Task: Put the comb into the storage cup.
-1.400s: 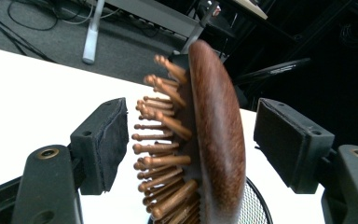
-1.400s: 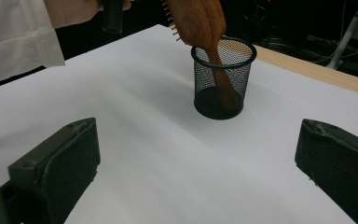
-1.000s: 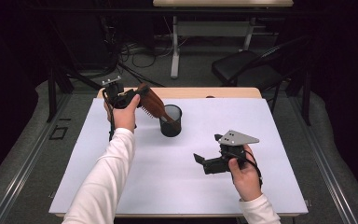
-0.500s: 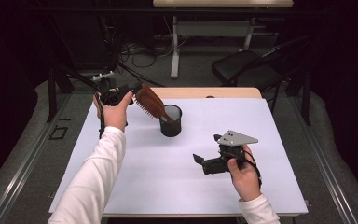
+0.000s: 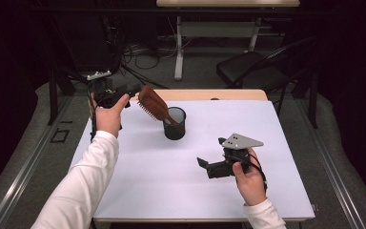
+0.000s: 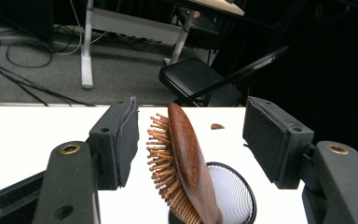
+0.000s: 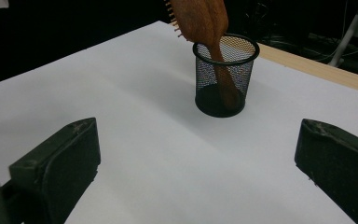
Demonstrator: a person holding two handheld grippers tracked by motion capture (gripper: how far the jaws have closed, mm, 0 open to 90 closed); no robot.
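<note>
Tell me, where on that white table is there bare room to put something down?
Nearly everywhere. The white table lies bare in front of the mesh cup, between the two forearms, and along its right side beyond the right gripper. The one crowded spot is the far left, where the hairbrush leans out of the cup toward the left gripper.

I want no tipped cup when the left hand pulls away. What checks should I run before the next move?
1. Hairbrush handle down in the mesh cup: ok.
2. Left gripper pads off the brush, jaws just closing on nothing: ok.
3. Cup upright on the white table: ok.
4. Brush settled, though leaning on the rim: cannot tell.
5. Right gripper open, apart from the cup: ok.
</note>
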